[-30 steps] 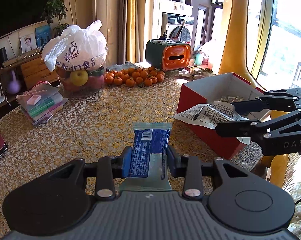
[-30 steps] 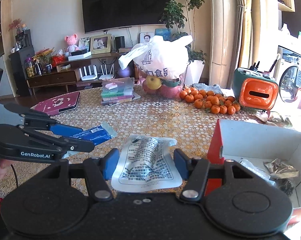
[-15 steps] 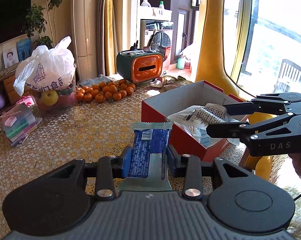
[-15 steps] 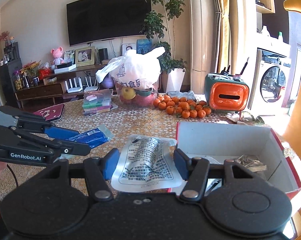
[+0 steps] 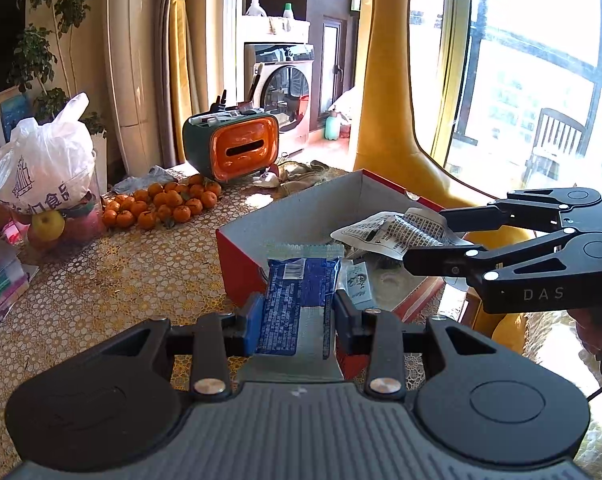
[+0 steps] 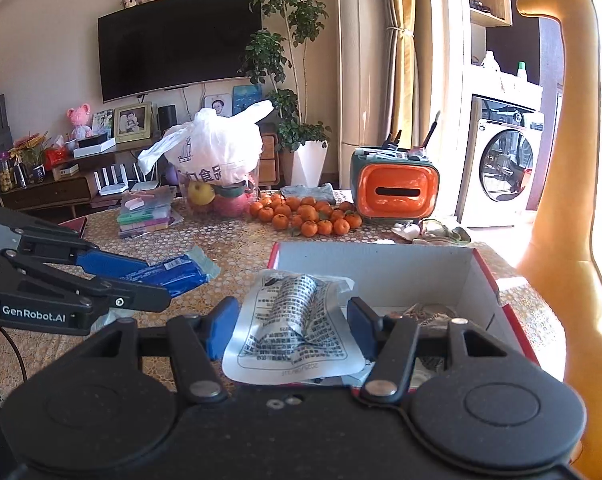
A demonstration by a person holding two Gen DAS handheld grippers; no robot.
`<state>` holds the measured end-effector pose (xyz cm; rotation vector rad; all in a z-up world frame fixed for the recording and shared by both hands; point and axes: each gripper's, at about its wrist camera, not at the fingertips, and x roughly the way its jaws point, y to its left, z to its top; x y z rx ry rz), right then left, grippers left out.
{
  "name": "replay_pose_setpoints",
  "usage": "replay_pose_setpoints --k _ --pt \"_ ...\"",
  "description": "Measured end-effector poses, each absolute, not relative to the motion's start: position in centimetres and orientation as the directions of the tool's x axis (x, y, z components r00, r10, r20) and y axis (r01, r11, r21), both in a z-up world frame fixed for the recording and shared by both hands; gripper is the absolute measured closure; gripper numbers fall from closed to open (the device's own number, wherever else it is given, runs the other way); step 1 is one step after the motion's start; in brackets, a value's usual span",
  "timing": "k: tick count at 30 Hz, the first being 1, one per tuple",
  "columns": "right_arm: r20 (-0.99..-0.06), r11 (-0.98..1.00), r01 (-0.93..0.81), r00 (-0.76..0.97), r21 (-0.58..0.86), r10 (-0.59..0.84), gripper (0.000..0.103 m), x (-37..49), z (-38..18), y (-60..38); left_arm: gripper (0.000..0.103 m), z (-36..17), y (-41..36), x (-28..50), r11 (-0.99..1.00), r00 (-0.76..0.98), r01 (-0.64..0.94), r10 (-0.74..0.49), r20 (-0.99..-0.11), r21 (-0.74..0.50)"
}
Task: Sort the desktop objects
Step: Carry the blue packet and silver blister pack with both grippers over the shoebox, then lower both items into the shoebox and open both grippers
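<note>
- Red box (image 6: pixel 497 280), white inside, open at the top, on the patterned table (image 5: pixel 101 292); crumpled wrappers (image 6: pixel 429 314) and a small white carton (image 5: pixel 359 284) lie on its floor.
- Clear tub (image 6: pixel 221 196) under a white plastic bag (image 6: pixel 213 152), holding a yellow apple and red fruit; loose oranges (image 6: pixel 305 214) are heaped on the table beside it.
- Orange-fronted tissue holder (image 6: pixel 395 188) behind the oranges, with pens and brushes standing in its top.
- Left gripper (image 5: pixel 293 318): fingers narrowly parted and pressed on the long sides of a blue snack bar (image 5: pixel 297 296). The bar's long axis runs straight forward along the fingers, its sealed end above the box's near left corner.
- Right gripper (image 6: pixel 293 326): fingers about half parted, clamping a silver printed pouch (image 6: pixel 293 328) by its side edges. The pouch lies flat, bulged along the middle, long axis pointing forward, held above the box's near wall.
</note>
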<state>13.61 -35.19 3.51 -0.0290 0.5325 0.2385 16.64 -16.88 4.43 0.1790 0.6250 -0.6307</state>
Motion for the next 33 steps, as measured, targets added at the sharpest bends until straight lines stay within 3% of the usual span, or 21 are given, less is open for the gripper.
replay_pose_setpoints --k 33 --pt "-0.6 0.993 -0.113 0.793 0.026 0.106 0.043 19.7 -0.2 -43.1 0.068 -0.1 -27.0 24.8 0.802 0.562 0.597 -0.435 -0.704 -0.019"
